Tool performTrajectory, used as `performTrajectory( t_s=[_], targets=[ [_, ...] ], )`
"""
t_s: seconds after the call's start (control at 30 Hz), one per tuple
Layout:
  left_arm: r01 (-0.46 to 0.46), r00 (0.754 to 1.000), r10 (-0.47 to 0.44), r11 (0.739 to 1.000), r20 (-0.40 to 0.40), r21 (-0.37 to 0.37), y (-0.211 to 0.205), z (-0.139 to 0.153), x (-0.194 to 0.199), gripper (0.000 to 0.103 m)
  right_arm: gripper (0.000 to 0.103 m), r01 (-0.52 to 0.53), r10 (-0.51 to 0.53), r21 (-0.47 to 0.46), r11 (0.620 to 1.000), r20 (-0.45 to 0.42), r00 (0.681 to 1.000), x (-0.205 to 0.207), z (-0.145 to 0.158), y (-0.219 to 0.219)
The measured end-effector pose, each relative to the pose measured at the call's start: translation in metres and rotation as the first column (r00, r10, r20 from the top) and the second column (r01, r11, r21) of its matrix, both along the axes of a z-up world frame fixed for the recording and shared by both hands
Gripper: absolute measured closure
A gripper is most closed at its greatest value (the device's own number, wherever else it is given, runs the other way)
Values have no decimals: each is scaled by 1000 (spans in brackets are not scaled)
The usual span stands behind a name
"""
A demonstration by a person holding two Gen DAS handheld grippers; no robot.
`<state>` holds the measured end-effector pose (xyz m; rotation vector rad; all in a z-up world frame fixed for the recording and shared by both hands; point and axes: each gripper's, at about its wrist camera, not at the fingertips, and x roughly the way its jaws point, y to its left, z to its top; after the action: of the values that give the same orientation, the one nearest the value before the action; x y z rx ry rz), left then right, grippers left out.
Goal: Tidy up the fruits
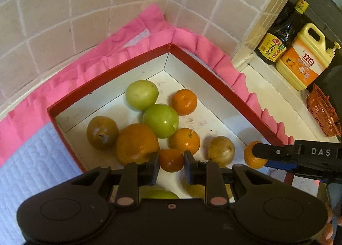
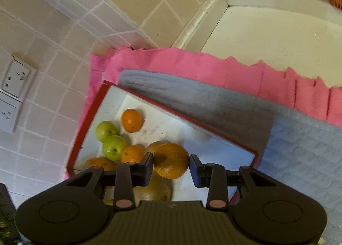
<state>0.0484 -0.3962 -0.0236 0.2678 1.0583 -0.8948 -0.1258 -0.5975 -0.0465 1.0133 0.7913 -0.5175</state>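
Observation:
A red-rimmed white box (image 1: 213, 67) holds several fruits: two green ones (image 1: 160, 120), small oranges (image 1: 183, 101), a large orange (image 1: 136, 143) and brownish ones (image 1: 102, 132). My left gripper (image 1: 171, 161) is shut on a small dark orange (image 1: 171, 160) low in the box. My right gripper (image 2: 171, 167) is shut on an orange (image 2: 171, 160) above the box (image 2: 85, 116). In the left wrist view the right gripper (image 1: 256, 153) shows at the box's right edge with that orange (image 1: 252, 157).
The box sits on a grey quilted mat (image 1: 32, 159) with a pink frill (image 1: 192, 40), in a tiled corner. A soy sauce bottle (image 1: 277, 37), a yellow detergent jug (image 1: 303, 59) and an orange basket (image 1: 322, 112) stand on the white counter at right. Wall sockets (image 2: 15, 80) are at left.

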Motion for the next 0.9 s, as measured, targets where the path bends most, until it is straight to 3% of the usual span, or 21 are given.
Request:
performTrajectory(
  t_s=[0.07,0.13,0.27,0.37,0.4,0.53,0.63,0.73,0.9],
  targets=[
    [4,1000,-4,1000,-11,-13,0,1,1,56,62,12,-12,6,1000,8,1000,0,0,-1],
    [12,1000,-12,1000,-19,-13,0,3,0,47,52,16,-17,30,999,33,999,-2,0,-2],
    [11,1000,-11,1000,19,6,1,11,-6,33,46,32,-33,24,999,44,998,-7,10,-1],
    [-6,997,5,1000,77,6,6,27,-11,26,43,23,-21,-29,999,66,998,-11,30,6],
    [-16,994,14,1000,108,15,9,34,-13,24,37,16,-12,-61,998,70,998,-12,39,10],
    [-72,976,60,996,208,47,28,64,-23,23,19,-49,64,-226,973,58,996,-16,84,38],
    [-126,964,109,990,242,56,51,82,-34,23,7,-101,111,-350,931,8,994,-23,108,68],
    [-170,946,145,983,290,63,75,88,-52,23,6,-136,132,-417,899,-39,990,-34,114,99],
    [-215,916,167,972,365,96,107,80,-86,23,6,-201,161,-443,874,-126,979,-48,102,143]
  ],
)
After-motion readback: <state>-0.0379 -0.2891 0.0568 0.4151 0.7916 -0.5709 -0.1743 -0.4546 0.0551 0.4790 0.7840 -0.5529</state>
